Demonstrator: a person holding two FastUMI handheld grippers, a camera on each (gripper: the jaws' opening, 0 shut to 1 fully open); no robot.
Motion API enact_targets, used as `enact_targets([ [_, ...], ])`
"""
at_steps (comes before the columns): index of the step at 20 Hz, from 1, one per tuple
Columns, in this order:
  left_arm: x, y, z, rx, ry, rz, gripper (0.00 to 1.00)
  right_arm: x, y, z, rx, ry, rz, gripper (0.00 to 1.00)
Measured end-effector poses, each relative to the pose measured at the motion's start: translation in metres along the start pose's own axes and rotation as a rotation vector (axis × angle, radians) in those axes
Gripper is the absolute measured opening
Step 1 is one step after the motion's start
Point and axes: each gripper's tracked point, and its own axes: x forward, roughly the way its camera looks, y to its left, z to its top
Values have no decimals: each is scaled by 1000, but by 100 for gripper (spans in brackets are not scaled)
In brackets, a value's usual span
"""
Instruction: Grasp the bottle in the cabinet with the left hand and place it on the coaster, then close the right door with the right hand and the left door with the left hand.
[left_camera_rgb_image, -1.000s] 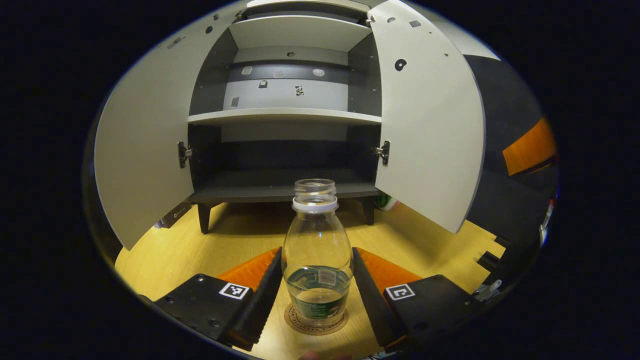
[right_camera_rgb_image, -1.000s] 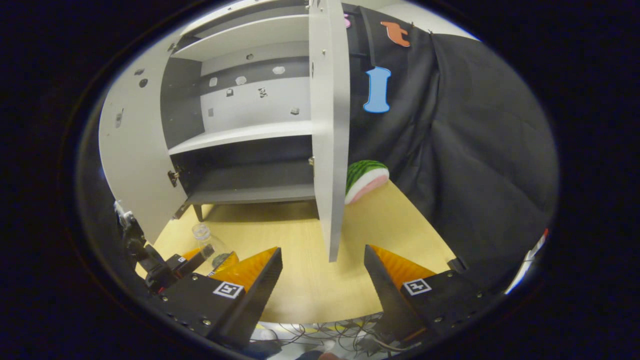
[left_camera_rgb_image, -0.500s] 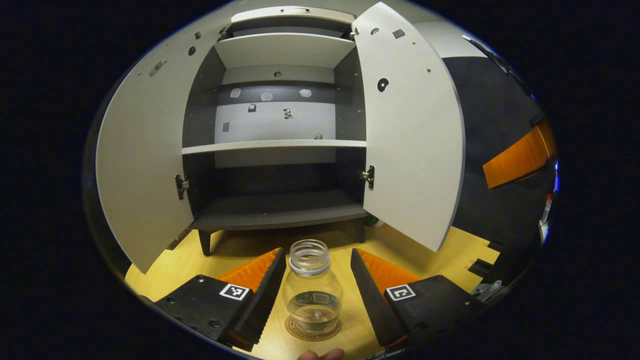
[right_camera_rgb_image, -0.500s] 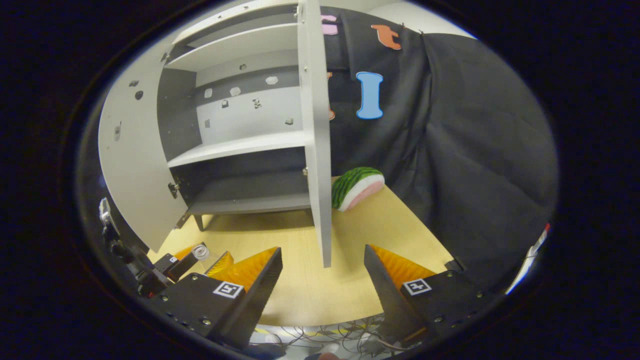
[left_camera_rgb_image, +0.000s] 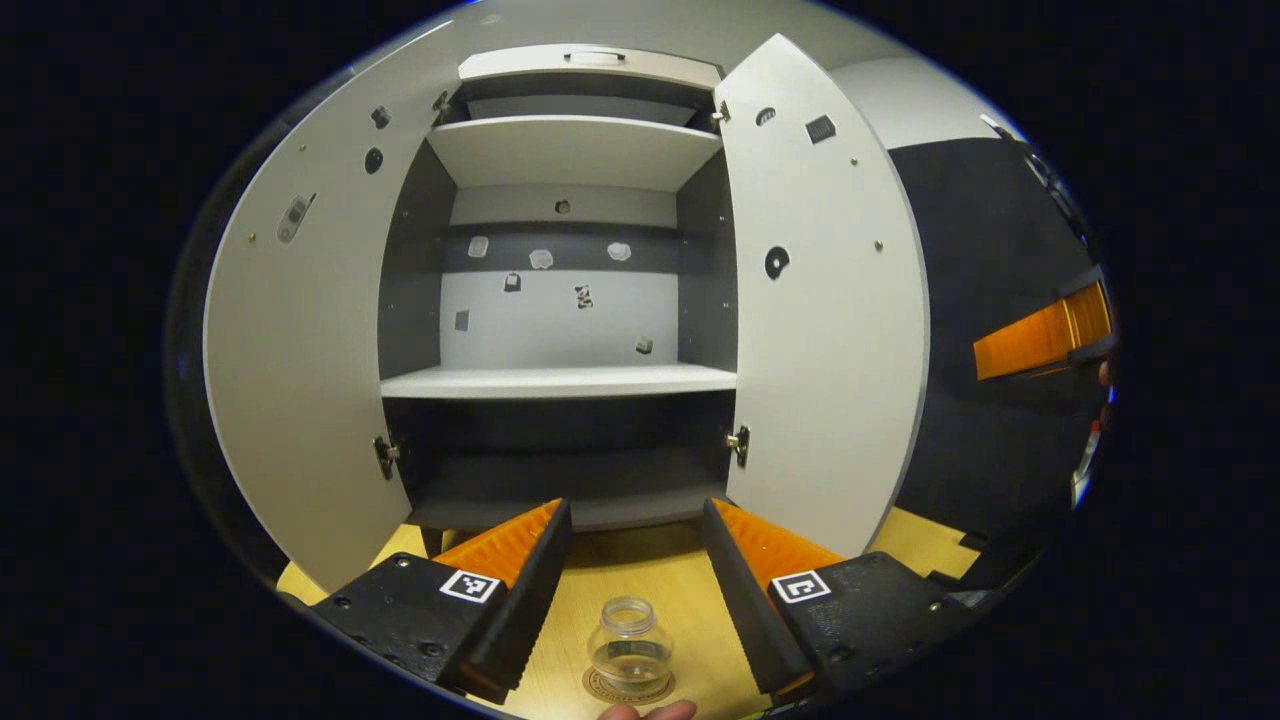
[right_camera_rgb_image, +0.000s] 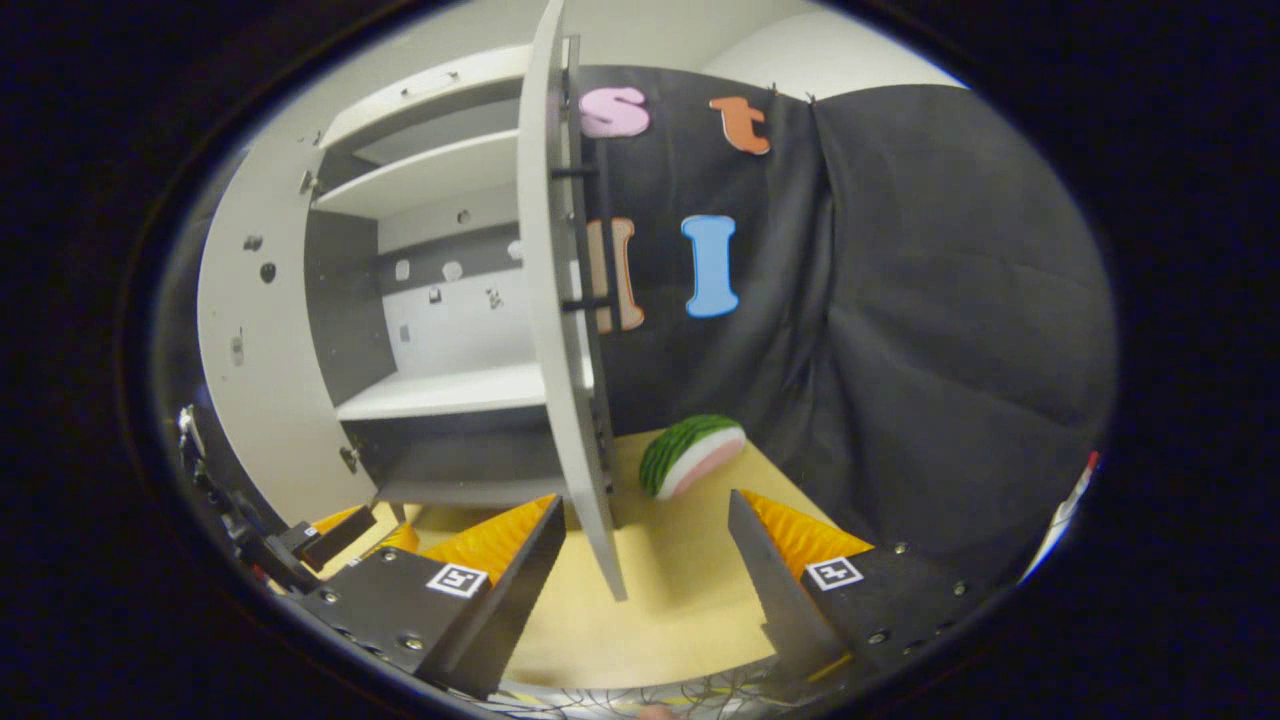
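A clear, capless bottle (left_camera_rgb_image: 628, 648) with a little water stands upright on a round coaster (left_camera_rgb_image: 655, 690) on the wooden table. My left gripper (left_camera_rgb_image: 635, 505) hangs open above and behind it, touching nothing. The cabinet (left_camera_rgb_image: 560, 382) stands beyond with its shelves bare, its left door (left_camera_rgb_image: 300, 380) and right door (left_camera_rgb_image: 825, 330) both swung wide. In the right gripper view the right door (right_camera_rgb_image: 560, 350) shows edge-on, its lower corner between the fingers of my open right gripper (right_camera_rgb_image: 645, 503). The left gripper (right_camera_rgb_image: 320, 535) shows low at the left.
A watermelon slice (right_camera_rgb_image: 690, 455) lies on the table (right_camera_rgb_image: 680, 600) to the right of the cabinet, against the black cloth wall (right_camera_rgb_image: 900, 350). Cables hang below the table's near edge. A fingertip (left_camera_rgb_image: 645, 711) shows at the bottom of the left gripper view.
My left gripper has risen and drawn back from the bottle, which stays on the coaster. My right gripper has moved right, up to the right door's free edge.
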Motion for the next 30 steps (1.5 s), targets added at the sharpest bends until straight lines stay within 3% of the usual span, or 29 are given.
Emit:
enact_targets([
  [3,1,9,37,6,-35,33,84,7,-3,34,31,-56,26,96],
  [5,-1,13,57,30,-77,48,84,15,-3,58,21,-106,44,100],
  [6,-4,15,62,47,-84,54,84,21,-6,68,10,-126,48,96],
  [9,-15,22,65,66,-81,73,84,35,1,90,16,-155,96,100],
  [14,-31,29,73,106,-90,101,84,52,10,97,26,-158,157,100],
  [16,-37,29,71,107,-89,107,84,54,10,95,11,-152,161,94],
  [17,-38,31,70,107,-84,112,84,55,10,95,9,-152,165,98],
  [21,-46,35,70,121,-83,126,89,55,23,94,9,-140,206,98],
  [30,-54,58,69,139,-77,156,86,60,99,83,4,-117,363,98],
])
